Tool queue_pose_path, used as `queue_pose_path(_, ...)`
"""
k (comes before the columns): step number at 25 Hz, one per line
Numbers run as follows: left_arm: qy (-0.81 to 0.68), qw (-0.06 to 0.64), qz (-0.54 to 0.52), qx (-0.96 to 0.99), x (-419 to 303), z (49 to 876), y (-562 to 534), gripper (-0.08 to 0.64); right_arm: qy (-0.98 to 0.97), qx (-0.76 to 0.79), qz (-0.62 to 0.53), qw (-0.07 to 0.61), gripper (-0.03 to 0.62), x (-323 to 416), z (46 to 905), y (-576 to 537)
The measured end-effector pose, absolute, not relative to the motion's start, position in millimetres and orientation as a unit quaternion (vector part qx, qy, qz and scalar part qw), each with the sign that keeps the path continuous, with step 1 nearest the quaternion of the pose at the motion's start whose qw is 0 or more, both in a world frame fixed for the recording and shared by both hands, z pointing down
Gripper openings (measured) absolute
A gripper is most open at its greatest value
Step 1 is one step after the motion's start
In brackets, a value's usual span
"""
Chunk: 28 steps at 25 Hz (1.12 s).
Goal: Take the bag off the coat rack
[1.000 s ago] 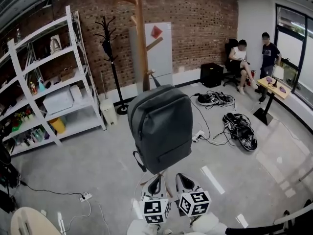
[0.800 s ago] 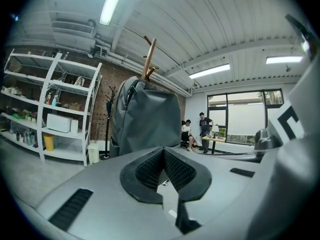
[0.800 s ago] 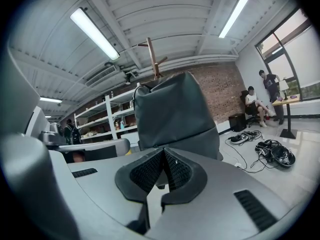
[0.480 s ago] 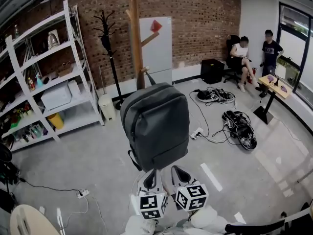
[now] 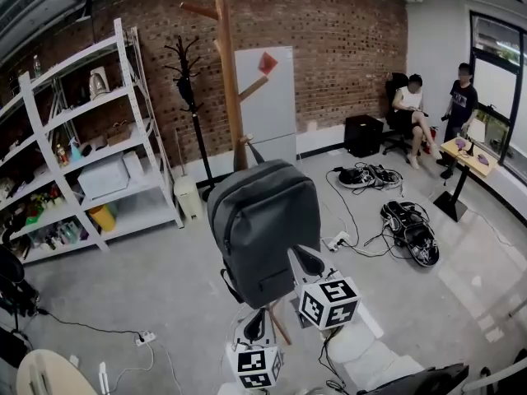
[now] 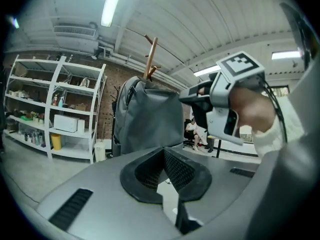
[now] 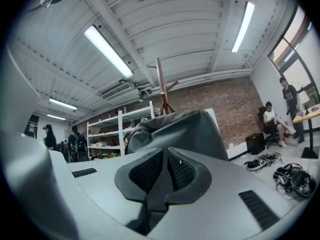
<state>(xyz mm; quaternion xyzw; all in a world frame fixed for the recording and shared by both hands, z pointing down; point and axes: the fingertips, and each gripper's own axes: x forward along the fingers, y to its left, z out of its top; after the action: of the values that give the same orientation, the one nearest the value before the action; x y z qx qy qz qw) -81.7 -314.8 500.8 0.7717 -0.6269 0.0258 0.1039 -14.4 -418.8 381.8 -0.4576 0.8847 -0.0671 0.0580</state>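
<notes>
Approach step: the grey bag [image 5: 263, 225] hangs ungripped from a peg of the wooden coat rack [image 5: 226, 72]. The right claw [image 5: 296, 255] sits by its lower corner and the left claw [image 5: 261, 315] is below, both pressed together and empty. Next, likely, one must spread, reach the top strap and lift it off.

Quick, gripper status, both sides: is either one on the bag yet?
Left gripper: shut, empty; the bag hangs ahead of it.
Right gripper: shut, empty, not on the bag.

Lower coat rack [image 5: 225, 72] behind bag [image 5: 265, 225]
</notes>
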Motion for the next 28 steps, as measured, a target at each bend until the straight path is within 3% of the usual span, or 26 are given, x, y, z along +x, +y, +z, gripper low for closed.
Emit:
queue_pose_path(20, -0.669, 0.119, 0.023, 0.733, -122.3, 510.6, -313.2, 0.0, 0.893, -0.449, -0.008, 0.041, 0.051, -45.0, 277.0, -513.5)
queue_pose_path(28, -0.668, 0.108, 0.025, 0.735, -121.0, 501.6, -327.0, 0.0, 0.902, -0.432, 0.003, -0.012, 0.072, -67.7, 252.2, -544.8)
